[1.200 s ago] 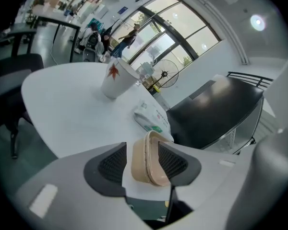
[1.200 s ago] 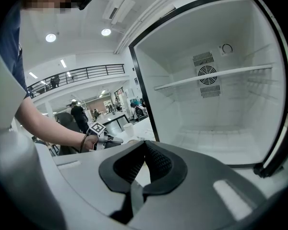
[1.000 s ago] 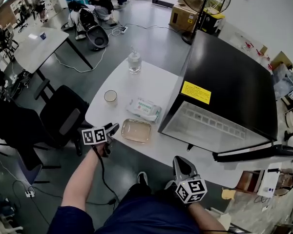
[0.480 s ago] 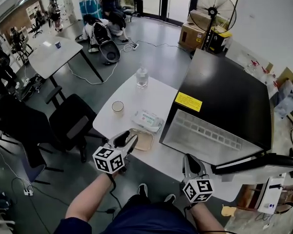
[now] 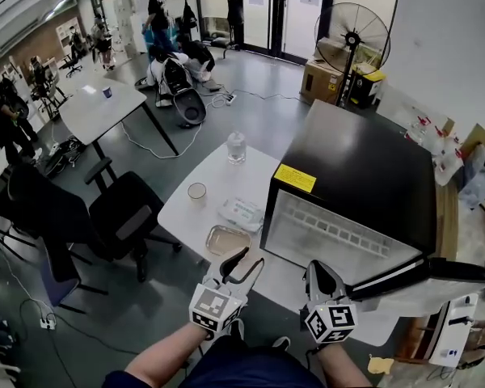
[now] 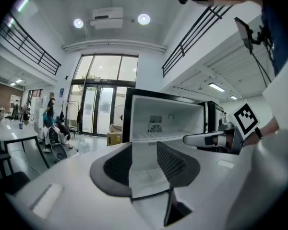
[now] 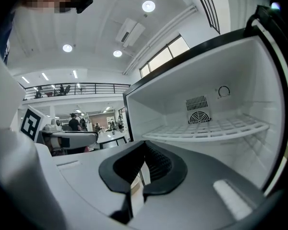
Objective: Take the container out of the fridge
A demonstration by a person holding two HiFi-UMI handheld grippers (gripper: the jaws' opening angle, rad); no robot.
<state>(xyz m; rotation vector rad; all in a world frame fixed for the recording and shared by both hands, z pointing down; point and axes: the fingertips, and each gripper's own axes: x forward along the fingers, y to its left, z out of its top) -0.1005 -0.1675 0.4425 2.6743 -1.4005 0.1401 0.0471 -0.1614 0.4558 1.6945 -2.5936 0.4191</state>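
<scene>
Left gripper (image 5: 244, 263) was pulled back, jaws spread wide, empty. Container (image 5: 227, 239) was left on the table (image 5: 212, 168) at its 11 o'clock, outside the fridge (image 5: 364, 176). Right gripper (image 5: 322, 275) was pinched closed, empty.

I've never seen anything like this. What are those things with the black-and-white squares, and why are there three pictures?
There is no robot here. A person holds a hand tool with a two-fingered claw in each hand, and the patterned cubes are part of those tools. One picture comes from a camera on the person's head, looking down. The other two come from cameras riding on each tool, looking along its claw into the open fridge, whose shelf looks bare. The left claw is open and the right claw is shut; neither holds anything. On the white table are a glass container, a pack of wipes, a cup and a water bottle.
</scene>
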